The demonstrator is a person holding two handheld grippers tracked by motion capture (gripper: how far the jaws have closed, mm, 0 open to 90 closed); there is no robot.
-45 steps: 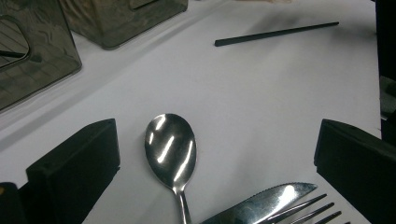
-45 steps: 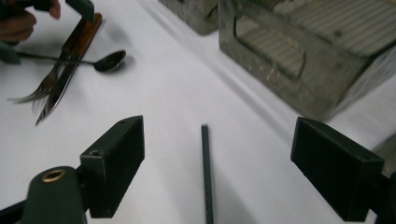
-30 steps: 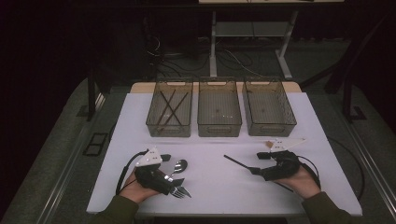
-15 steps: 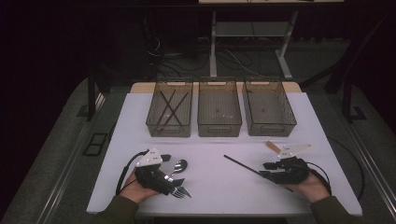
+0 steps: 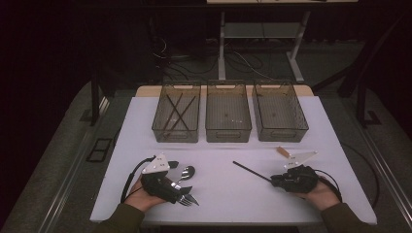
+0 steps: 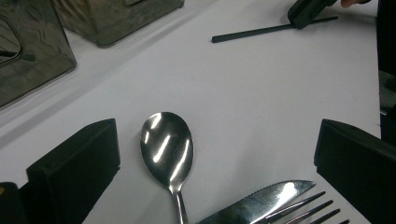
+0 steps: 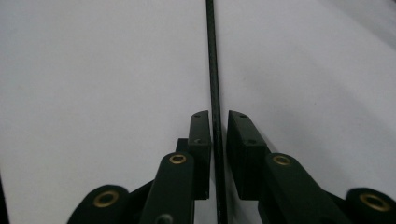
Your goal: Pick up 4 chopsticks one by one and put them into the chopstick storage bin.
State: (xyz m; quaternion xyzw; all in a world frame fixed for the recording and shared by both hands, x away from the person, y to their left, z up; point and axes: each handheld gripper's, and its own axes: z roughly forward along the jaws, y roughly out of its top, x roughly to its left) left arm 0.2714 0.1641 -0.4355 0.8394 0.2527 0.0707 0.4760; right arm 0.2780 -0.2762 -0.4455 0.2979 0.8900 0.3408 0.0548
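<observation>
A thin black chopstick [image 5: 250, 171] lies on the white table [image 5: 223, 204]. My right gripper [image 5: 275, 178] lies flat at its near end. In the right gripper view the chopstick [image 7: 212, 56] runs between the jaws of this gripper [image 7: 218, 116], which have just been closing. It sits against the left pad, with a thin gap to the right pad. My left gripper [image 5: 180, 178] stands open around a steel spoon [image 5: 186, 172]. In the left gripper view that spoon [image 6: 167, 149] rests on the table between the wide jaws of the gripper [image 6: 217, 140], with a knife [image 6: 261, 200] and a fork [image 6: 308, 210] beside it.
Three clear bins stand in a row at the back: the left bin [image 5: 170, 136] holds several black chopsticks, while the middle bin [image 5: 228, 135] and the right bin [image 5: 284, 135] look bare. Each gripper trails a cable. The table's front edge is close behind both hands.
The right hand has shifted slightly and its grey top plate has swung a little. The left hand, the cutlery and the chopstick have stayed put.
</observation>
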